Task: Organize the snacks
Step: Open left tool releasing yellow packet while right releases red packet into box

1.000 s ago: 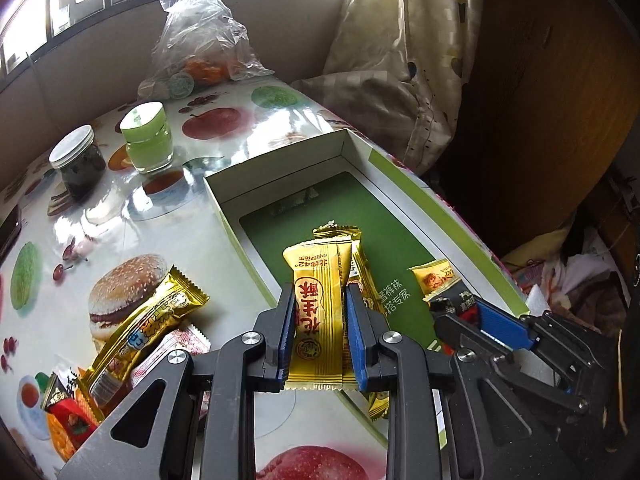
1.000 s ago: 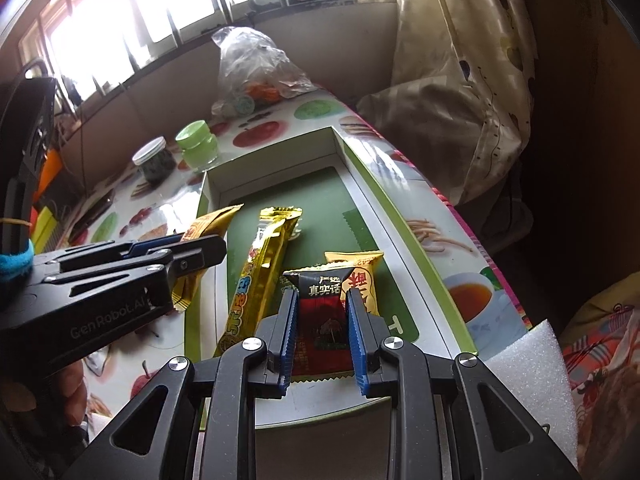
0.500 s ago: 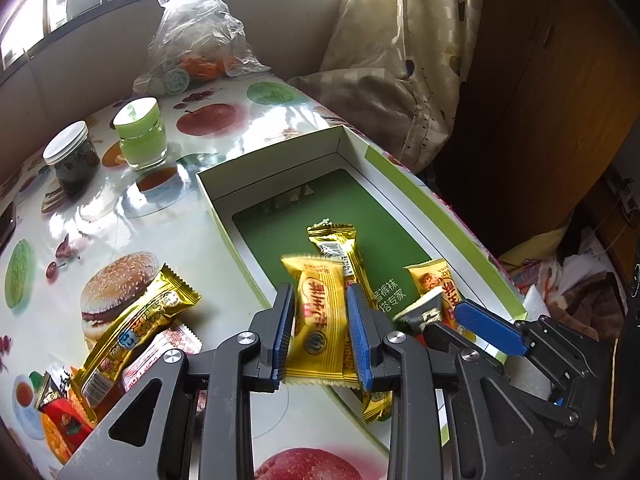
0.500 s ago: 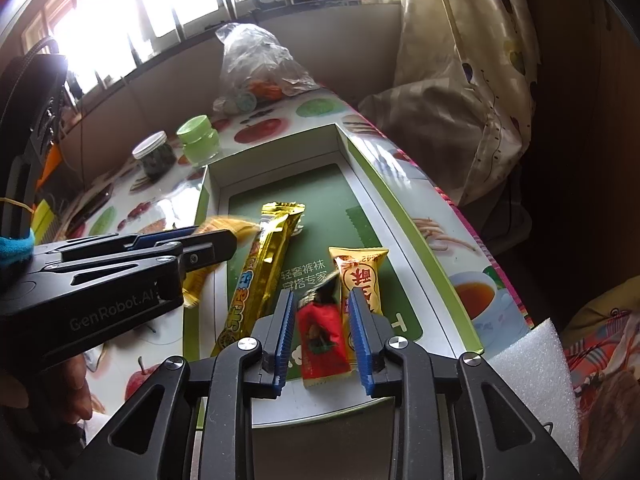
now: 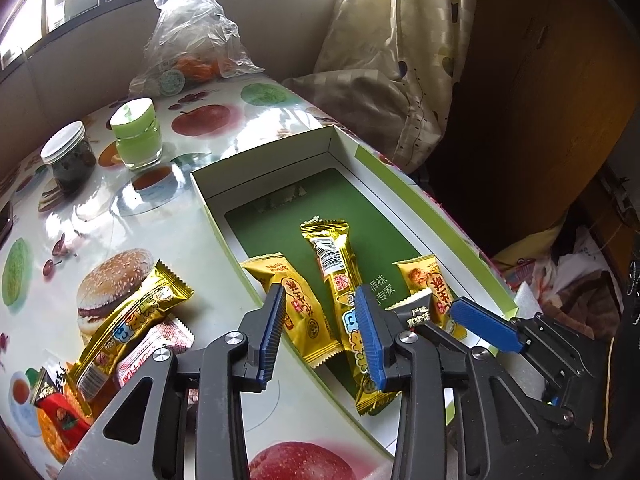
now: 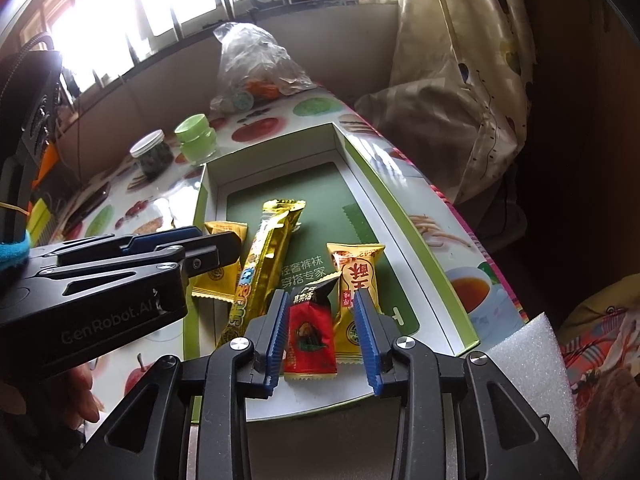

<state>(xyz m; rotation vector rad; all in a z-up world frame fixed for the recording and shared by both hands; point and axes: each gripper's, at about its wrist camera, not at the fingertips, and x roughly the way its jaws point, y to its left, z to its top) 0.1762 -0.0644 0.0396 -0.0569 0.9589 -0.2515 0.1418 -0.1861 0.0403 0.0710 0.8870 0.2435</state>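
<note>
A shallow white and green box (image 5: pixel 280 148) (image 6: pixel 360 168) lies open on the table. In it lie a long gold bar (image 5: pixel 340 280) (image 6: pixel 264 256), a yellow packet (image 5: pixel 300 304) (image 6: pixel 220 268) at the left wall, another yellow packet (image 5: pixel 432 288) (image 6: pixel 356 280) and a red and black packet (image 6: pixel 310 328). My left gripper (image 5: pixel 320 328) is open over the left yellow packet, not holding it. My right gripper (image 6: pixel 322 336) is open around the red packet, which lies in the box.
Outside the box at the left lie a gold bar (image 5: pixel 128 320), a pink packet (image 5: pixel 152 348) and a red packet (image 5: pixel 56 408). A green jar (image 5: pixel 136 136), a dark jar (image 5: pixel 70 156) and a plastic bag (image 5: pixel 192 48) stand at the back. White foam (image 6: pixel 532 360) sits at the right.
Both grippers opened. The left one let its yellow packet drop at the box's left wall. The right one let the red packet drop into the box.
</note>
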